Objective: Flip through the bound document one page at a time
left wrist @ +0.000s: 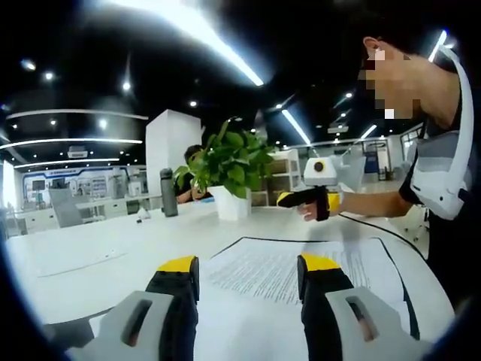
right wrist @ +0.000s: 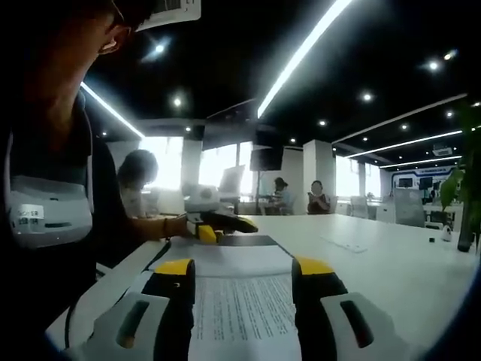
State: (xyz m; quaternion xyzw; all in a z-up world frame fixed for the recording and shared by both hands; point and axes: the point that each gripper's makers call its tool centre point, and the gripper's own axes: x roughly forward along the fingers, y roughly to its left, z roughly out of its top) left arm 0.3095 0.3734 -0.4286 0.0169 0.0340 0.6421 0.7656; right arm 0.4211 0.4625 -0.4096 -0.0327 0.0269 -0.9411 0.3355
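Note:
The bound document (left wrist: 301, 265) lies flat on the white table (left wrist: 113, 256), its top page printed with text and dark edges showing around it. In the left gripper view my left gripper (left wrist: 248, 268) is open low over the document's near end, with nothing between the yellow-tipped jaws. My right gripper (left wrist: 304, 198), held by a hand, hovers past the far end. In the right gripper view the right gripper (right wrist: 244, 269) stands open over the document (right wrist: 242, 301), and the left gripper (right wrist: 216, 226) sits low at the opposite end.
A potted plant (left wrist: 231, 167) in a white pot and a dark bottle (left wrist: 168, 192) stand on the far side of the table. A thin cable (left wrist: 376, 226) runs beside the document. The person's body (right wrist: 52, 188) is close by it. Other people (right wrist: 319, 197) sit at distant tables.

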